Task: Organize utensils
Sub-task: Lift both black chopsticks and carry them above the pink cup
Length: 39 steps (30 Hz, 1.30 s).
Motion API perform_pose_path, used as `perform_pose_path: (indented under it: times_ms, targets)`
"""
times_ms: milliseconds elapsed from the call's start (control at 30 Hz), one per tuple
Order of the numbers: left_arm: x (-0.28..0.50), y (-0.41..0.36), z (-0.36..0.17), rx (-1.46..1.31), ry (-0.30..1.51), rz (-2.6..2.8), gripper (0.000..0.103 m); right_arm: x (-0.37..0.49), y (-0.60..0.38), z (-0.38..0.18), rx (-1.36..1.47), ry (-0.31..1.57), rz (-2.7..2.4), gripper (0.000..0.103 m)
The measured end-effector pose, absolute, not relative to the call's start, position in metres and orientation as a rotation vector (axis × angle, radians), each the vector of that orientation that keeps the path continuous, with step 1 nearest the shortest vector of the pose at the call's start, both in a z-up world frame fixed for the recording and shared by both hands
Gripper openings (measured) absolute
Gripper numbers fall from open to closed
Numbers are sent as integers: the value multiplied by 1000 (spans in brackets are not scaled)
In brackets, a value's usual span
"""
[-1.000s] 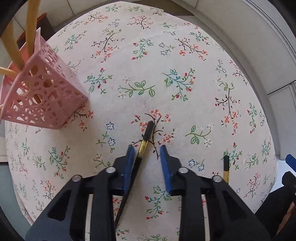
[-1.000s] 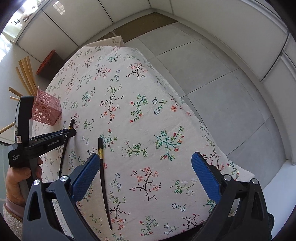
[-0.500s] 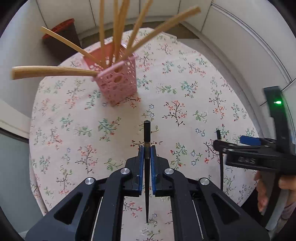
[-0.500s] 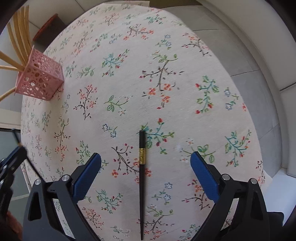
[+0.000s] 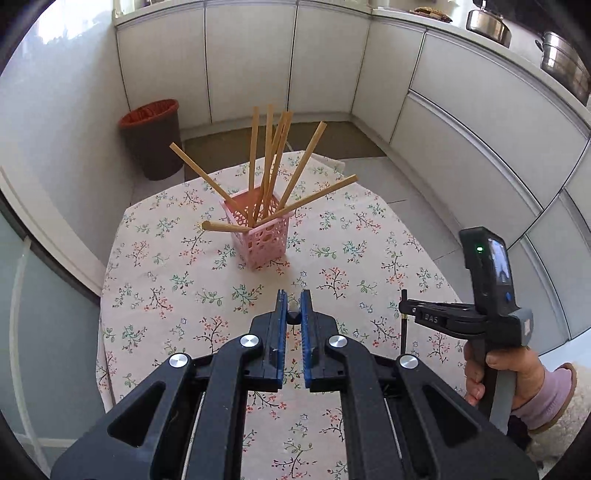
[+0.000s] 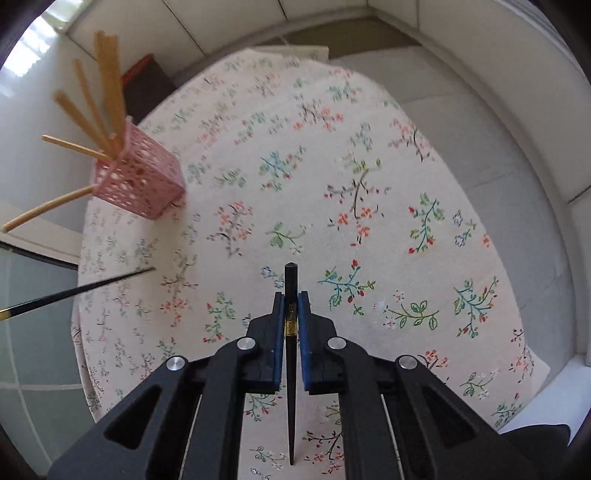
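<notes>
A pink lattice basket [image 5: 266, 229] [image 6: 144, 184] stands on the floral tablecloth [image 5: 177, 291] with several wooden chopsticks [image 5: 269, 158] [image 6: 107, 85] fanned out of it. High above the cloth, my left gripper [image 5: 293, 306] is shut on a black chopstick [image 5: 293, 317], seen end-on here; in the right wrist view that chopstick [image 6: 85, 290] juts in from the left. My right gripper [image 6: 290, 306] [image 5: 404, 306] is low over the cloth, its jaws closing tight on a second black chopstick [image 6: 290, 280] at its gold band. I cannot tell whether this one is off the cloth.
A brown bin with a red rim [image 5: 151, 136] stands on the floor beyond the table. White cabinets [image 5: 461, 129] curve round the back and right, with metal pots [image 5: 487, 22] on top. A person's hand [image 5: 495, 373] holds the right gripper's handle.
My left gripper closed on its black chopstick and rose with it, so the basket now looks farther off. My right gripper moved over the second chopstick and went from wide open to shut on it.
</notes>
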State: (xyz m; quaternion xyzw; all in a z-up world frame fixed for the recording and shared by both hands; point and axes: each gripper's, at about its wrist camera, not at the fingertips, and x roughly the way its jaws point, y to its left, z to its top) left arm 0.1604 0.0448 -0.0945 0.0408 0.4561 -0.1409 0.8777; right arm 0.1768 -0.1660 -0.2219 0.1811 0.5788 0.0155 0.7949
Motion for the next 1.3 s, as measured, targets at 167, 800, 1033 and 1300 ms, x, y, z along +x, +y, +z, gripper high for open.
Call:
perform_pose_path:
  times_ms: [167,800,1033,1300]
  targets:
    - [141,49,-79,39,905,-310,6,148,-169,-166,385,1078,126,8]
    - [166,47,-242,182,1489,-198,46,96,-182,-123,379,941,227,8]
    - [215,28,-282,172,1522,-151,47,97,-190,-124,346,945,209,8]
    - [218,22,-293,184,1533,-180,5,103,-204,-132,373,976,193,8]
